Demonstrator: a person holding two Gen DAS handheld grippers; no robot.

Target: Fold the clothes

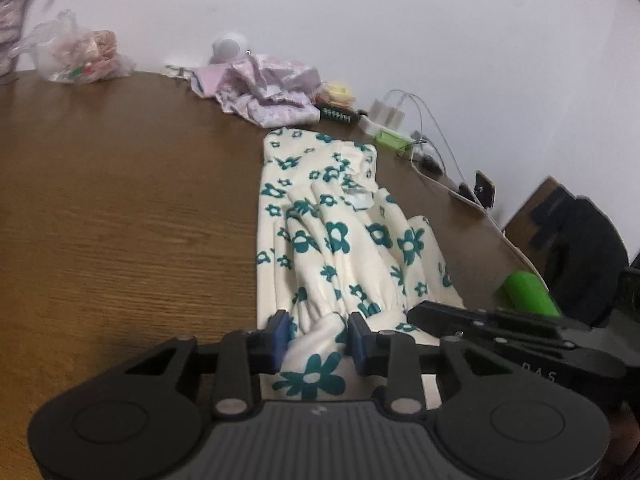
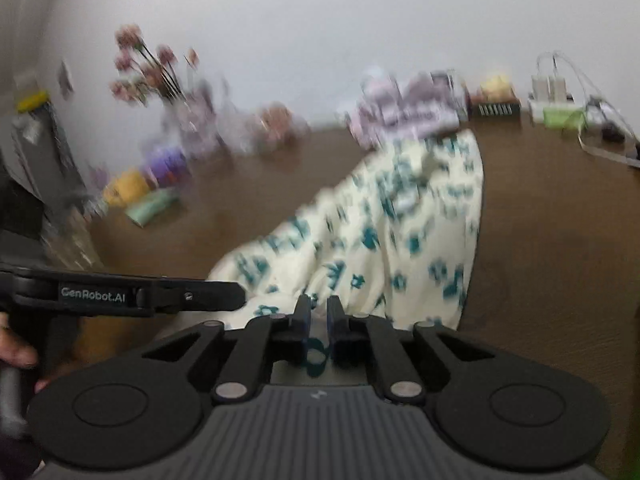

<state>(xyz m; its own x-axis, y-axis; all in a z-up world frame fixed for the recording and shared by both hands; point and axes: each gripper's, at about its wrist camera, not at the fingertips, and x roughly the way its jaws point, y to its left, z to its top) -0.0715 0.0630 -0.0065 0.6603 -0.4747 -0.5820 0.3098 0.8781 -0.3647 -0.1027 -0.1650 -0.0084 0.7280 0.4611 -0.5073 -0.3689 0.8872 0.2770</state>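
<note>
A cream garment with teal flowers (image 1: 332, 220) lies lengthwise on the brown wooden table (image 1: 120, 200), running away from me. My left gripper (image 1: 319, 338) is shut on a bunched cuff at its near end, and the fabric fills the gap between the blue pads. The right gripper's black housing (image 1: 500, 332) lies just to the right. In the blurred right wrist view, my right gripper (image 2: 318, 316) is nearly closed on a fold at the near edge of the same garment (image 2: 400, 220). The left gripper's side (image 2: 160, 292) crosses in from the left.
A crumpled lilac garment (image 1: 272, 84) lies at the table's back edge by the wall. Beside it are chargers with white cables (image 1: 388, 112), and a plastic bag (image 1: 76, 56) sits far left. A green object (image 1: 528, 288) and dark bag (image 1: 580, 232) sit right. Flowers (image 2: 148, 68) stand far left.
</note>
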